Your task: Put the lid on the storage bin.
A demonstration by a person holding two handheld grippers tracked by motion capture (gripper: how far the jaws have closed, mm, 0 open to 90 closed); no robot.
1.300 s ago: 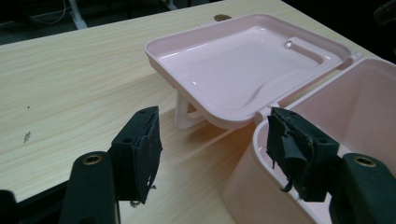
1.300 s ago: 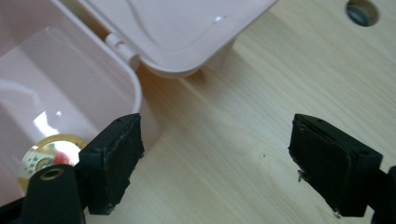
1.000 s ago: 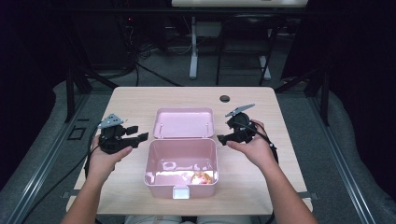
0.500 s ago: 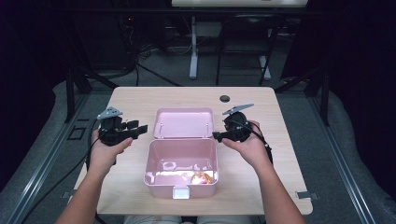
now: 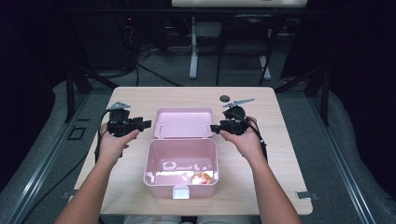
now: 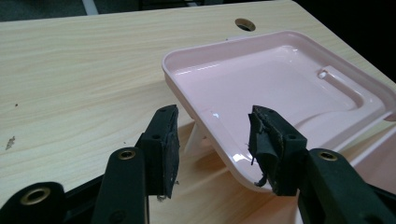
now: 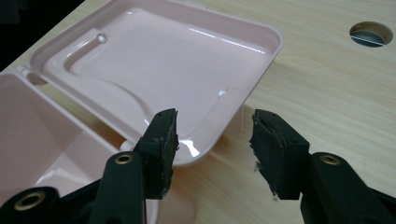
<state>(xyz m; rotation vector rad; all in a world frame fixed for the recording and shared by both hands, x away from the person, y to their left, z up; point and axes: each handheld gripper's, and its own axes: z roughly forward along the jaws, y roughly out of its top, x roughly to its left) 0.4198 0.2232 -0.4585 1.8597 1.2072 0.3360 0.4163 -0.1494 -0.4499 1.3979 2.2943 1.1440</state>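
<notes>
Here both tongs — left (image 5: 145, 124), right (image 5: 215, 127) — have been closing, seemingly astride the lid (image 5: 183, 123) rim, untouching.

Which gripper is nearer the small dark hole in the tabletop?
Right. The right gripper sits at the open lid's right edge, just below the hole. The left gripper is across the lid, at its left edge.
</notes>
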